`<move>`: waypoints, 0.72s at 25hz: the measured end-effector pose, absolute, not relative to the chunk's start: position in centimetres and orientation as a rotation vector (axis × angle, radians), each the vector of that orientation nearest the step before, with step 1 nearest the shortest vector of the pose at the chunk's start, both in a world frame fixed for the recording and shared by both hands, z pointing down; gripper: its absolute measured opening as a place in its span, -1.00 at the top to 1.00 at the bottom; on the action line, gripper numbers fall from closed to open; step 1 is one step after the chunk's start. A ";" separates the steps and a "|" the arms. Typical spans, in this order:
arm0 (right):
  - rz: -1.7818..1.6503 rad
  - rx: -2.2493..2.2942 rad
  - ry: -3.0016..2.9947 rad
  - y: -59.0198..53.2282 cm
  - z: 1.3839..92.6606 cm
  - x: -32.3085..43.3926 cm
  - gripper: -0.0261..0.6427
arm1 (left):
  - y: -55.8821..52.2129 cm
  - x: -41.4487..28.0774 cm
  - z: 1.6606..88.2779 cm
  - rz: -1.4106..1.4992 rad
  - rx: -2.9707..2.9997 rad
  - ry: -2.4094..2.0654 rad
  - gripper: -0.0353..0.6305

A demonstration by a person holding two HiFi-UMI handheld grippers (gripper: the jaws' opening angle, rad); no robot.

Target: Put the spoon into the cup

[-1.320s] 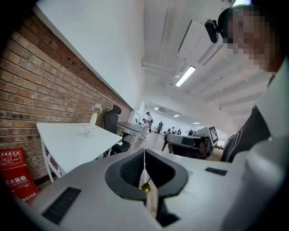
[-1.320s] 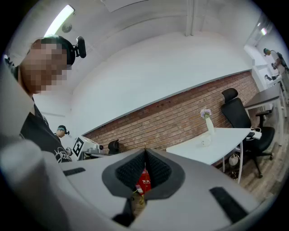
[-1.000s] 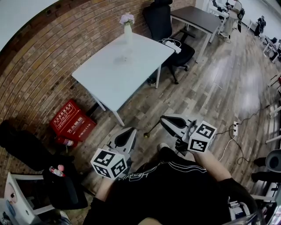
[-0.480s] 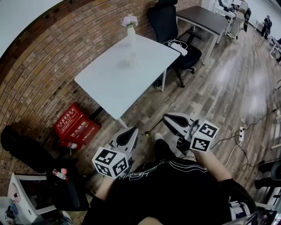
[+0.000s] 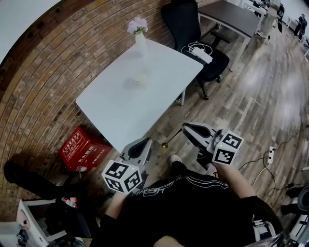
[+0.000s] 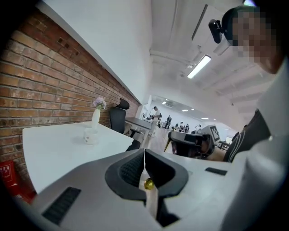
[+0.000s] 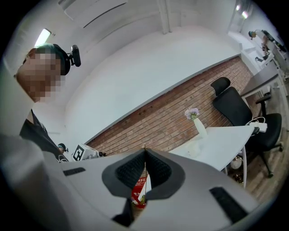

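A white cup [image 5: 139, 78] stands on the white table [image 5: 116, 103], near a vase of flowers [image 5: 140, 38]. My right gripper [image 5: 186, 129] is shut on a thin dark spoon [image 5: 172, 138] whose gold end hangs low to the left, over the floor. My left gripper [image 5: 143, 142] is shut with nothing in it, just short of the table's near corner. In the left gripper view the cup [image 6: 90, 135] lies ahead on the table, and the right gripper [image 6: 192, 143] with the spoon [image 6: 167, 144] is off to the right. In the right gripper view the cup [image 7: 194, 148] sits right of the jaws [image 7: 145, 151].
A red crate [image 5: 81, 144] sits on the floor under the table's left side. A black office chair [image 5: 193, 34] and a white power strip [image 5: 199, 52] are at the table's far right corner. A dark desk [image 5: 231, 14] stands beyond. Brick wall runs along the left.
The table has drawn nearer and larger in the head view. Both grippers have come forward towards its near corner, the spoon still in the right one.
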State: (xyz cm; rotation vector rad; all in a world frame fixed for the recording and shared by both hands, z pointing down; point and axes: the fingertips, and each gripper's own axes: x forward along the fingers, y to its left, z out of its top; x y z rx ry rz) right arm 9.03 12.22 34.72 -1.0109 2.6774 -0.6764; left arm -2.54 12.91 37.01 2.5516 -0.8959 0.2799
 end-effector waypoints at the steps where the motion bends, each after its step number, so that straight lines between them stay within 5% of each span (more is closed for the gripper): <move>1: -0.684 -1.012 2.678 10.6 34.8 9.9 0.92 | 11.2 -1.8 37.1 0.284 2.544 -0.898 0.87; 18: -0.691 -0.957 2.697 -6.8 34.5 15.5 0.92 | -4.5 2.7 36.2 0.276 2.487 -1.034 0.87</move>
